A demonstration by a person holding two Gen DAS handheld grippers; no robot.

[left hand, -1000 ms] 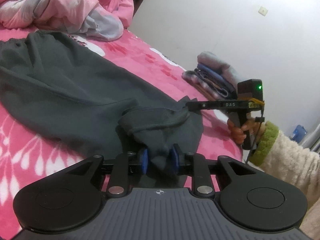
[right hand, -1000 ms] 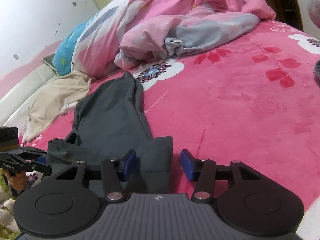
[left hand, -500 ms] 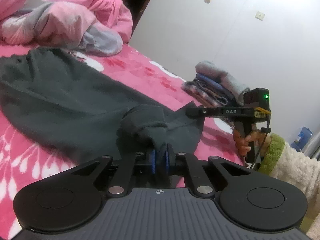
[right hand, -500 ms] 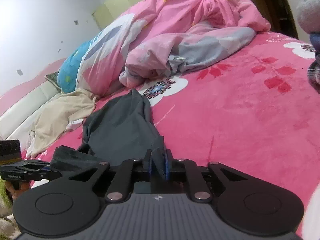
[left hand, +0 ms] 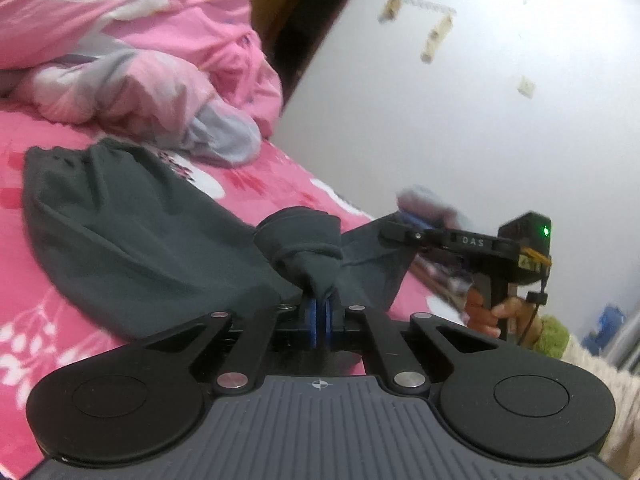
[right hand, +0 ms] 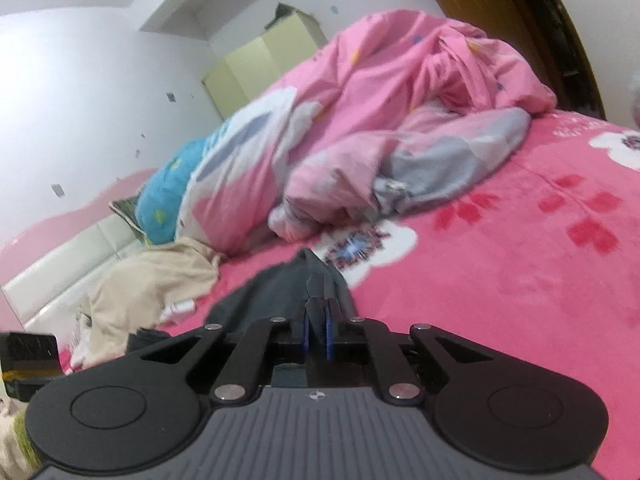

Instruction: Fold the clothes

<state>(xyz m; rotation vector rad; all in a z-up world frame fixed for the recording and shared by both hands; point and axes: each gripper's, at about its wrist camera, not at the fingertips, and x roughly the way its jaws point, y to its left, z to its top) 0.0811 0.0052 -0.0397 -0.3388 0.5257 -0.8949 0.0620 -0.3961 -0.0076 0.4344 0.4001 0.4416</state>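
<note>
I have both grippers clamped on the near end of the dark grey trousers (left hand: 132,236), one leg end each, because lifting two points together keeps that edge straight for the fold. In the left wrist view my left gripper (left hand: 320,320) sits at bottom centre, its blue pads (left hand: 310,322) pressed together on a bunched cuff (left hand: 308,248) that rises out of them in a thick roll. To the right of the frame I see my right gripper (left hand: 400,232) pinching the other leg end, the cloth between the two grips hanging in a shallow sag, off the pink flowered blanket (left hand: 40,320).

In the right wrist view the right gripper's (right hand: 316,328) pads are closed on a thin fold of the same cloth at centre frame. The rest of the trousers runs away from me toward the middle of each frame and lies flat on the blanket; that weight anchors the far end, which I judge is why the near end can be carried over it.

A pink quilt (right hand: 400,120) is heaped across the upper part of the frame, well apart from the trousers, and a cream garment (right hand: 152,280) lies crumpled at left. I judge the fold is just starting; the risk is the bunched cuff slipping or folding in lumpy.
</note>
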